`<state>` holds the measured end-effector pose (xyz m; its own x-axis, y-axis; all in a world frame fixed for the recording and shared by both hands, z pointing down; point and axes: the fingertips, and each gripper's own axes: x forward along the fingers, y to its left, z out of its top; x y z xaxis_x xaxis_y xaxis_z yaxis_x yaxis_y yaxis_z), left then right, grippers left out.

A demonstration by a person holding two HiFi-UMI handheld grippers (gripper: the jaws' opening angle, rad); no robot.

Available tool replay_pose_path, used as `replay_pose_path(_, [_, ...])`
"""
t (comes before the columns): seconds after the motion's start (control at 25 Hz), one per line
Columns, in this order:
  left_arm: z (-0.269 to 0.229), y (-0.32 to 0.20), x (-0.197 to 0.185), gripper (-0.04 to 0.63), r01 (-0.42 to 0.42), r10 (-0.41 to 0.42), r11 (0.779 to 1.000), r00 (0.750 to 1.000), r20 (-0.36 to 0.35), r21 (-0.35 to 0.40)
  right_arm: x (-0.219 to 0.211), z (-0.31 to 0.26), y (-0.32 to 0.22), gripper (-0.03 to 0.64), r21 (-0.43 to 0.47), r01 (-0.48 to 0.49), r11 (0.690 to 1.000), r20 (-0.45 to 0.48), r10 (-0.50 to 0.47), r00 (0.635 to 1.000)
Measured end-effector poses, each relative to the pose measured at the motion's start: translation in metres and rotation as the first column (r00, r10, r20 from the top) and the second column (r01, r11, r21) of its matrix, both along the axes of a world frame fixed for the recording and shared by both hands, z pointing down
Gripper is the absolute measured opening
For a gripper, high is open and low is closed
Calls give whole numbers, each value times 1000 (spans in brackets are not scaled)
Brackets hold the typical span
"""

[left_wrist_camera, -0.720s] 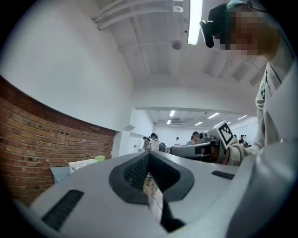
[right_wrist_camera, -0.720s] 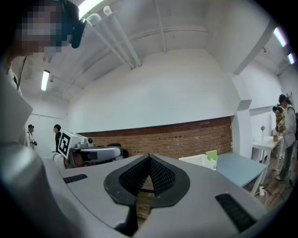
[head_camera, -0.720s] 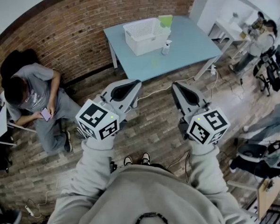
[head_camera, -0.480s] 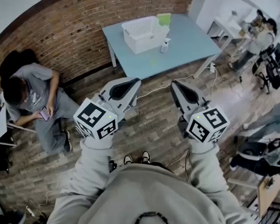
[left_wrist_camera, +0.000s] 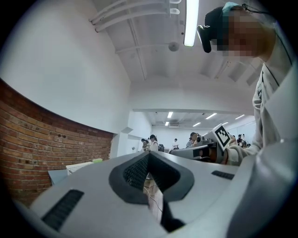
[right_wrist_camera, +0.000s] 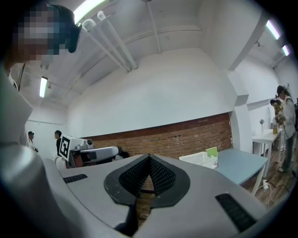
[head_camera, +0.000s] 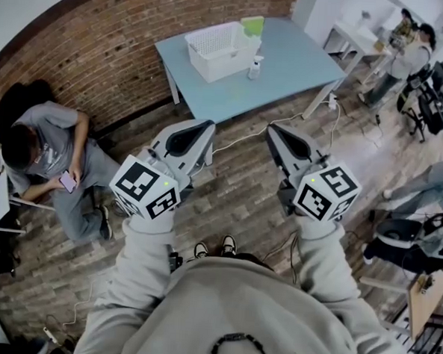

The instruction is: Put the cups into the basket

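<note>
Left gripper (head_camera: pixel 200 128) & right gripper (head_camera: pixel 273 132) both closed, empty, well short of worktop (head_camera: pixel 296 61) w/ basket (head_camera: pixel 227 64); reaching w/ jaws unopened could topple cups.

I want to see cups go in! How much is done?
Nothing looks done yet: the basket on the table looks empty, with what looks like a green cup beside it. Nothing is in hand: the left tool and right tool are shut, empty, away from the table. Everything is left.
</note>
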<state>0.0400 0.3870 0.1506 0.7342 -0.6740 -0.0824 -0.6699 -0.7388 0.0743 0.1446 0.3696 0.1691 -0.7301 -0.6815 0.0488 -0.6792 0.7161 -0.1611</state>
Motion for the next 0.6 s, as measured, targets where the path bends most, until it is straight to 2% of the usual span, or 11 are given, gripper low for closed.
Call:
replay_pose_path(0.32, [5,-10,13,-2,23,-23,1000,999,23,-10,17,4,-7,9,-2,11,1000,14,-11,1000])
replay_pose_path(0.48, [4,-14,27,-2,32,-32,999,999,-1,-23,37,6,-11,9,-3,10,1000,37,-10,999])
replay_pose_path(0.6, [6,-18,44,-2,27,-26,999,999,30,-26,53,5,-15,9,-2,7,1000,66,-7,998])
